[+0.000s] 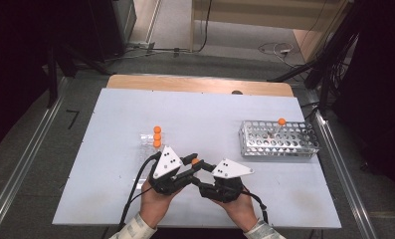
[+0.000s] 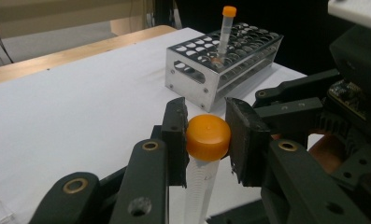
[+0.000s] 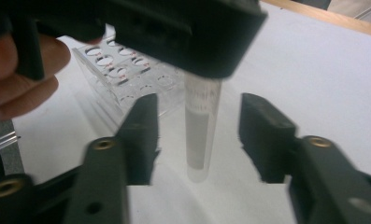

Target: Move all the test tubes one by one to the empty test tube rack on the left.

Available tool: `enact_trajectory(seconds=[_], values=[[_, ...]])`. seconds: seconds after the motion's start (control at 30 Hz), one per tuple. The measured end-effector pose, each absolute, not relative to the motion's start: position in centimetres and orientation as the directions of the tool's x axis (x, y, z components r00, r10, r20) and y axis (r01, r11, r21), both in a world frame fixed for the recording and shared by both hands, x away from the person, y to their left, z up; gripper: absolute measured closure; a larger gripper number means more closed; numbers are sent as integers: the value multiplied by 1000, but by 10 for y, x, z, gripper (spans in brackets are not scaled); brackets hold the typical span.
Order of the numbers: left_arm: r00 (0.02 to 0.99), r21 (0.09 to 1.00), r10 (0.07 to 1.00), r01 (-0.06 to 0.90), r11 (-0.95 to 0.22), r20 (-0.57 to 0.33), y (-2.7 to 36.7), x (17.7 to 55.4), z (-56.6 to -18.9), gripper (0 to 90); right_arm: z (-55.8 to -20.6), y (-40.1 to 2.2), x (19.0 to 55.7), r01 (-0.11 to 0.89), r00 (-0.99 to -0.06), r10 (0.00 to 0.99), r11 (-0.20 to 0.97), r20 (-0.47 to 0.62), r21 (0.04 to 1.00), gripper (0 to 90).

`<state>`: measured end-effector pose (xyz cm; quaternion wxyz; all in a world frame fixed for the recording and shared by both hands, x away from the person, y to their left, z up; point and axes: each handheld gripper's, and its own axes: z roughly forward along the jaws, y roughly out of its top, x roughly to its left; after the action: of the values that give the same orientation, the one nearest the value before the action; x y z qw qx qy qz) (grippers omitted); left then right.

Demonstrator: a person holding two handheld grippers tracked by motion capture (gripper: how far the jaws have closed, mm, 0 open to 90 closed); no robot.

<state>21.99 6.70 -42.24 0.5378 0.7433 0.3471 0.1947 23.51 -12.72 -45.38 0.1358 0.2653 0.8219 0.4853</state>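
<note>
A clear tube (image 2: 199, 186) with an orange cap (image 2: 208, 137) hangs upright over the white table. My left gripper (image 2: 206, 135) is shut on the cap, near the table's front middle (image 1: 194, 160). My right gripper (image 3: 199, 135) is open, its jaws standing on either side of the tube's body (image 3: 201, 116) without touching it. In the high view the right gripper (image 1: 201, 175) sits just below and right of the left one. The tube's tip hovers close above the tabletop.
A metal tube rack (image 1: 279, 139) at the right holds one orange-capped tube (image 1: 281, 121). A clear plastic rack (image 1: 150, 142) left of centre carries three orange-capped tubes (image 1: 156, 136). A hand (image 3: 19, 79) holds the left gripper. The white table (image 1: 110, 164) ends near my forearms.
</note>
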Motion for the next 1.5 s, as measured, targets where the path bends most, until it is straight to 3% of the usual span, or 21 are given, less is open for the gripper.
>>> enact_trajectory(seconds=[0.17, 0.87, 1.23, 1.5], values=[[665, 941, 742, 302, -155, -92, 79, 222, -412, 702, -453, -134, 237, 317, -818, 572, 375, 52, 871, 318], [556, 955, 825, 286, -77, -100, 140, 222, -390, 702, -457, -144, 240, 342, -792, 609, 377, 48, 861, 305], [513, 957, 854, 281, -67, -91, 155, 220, -390, 702, -458, -144, 243, 378, -772, 631, 359, 76, 854, 166], [496, 956, 864, 285, -71, -83, 158, 222, -393, 701, -459, -145, 243, 383, -768, 635, 351, 84, 854, 157]])
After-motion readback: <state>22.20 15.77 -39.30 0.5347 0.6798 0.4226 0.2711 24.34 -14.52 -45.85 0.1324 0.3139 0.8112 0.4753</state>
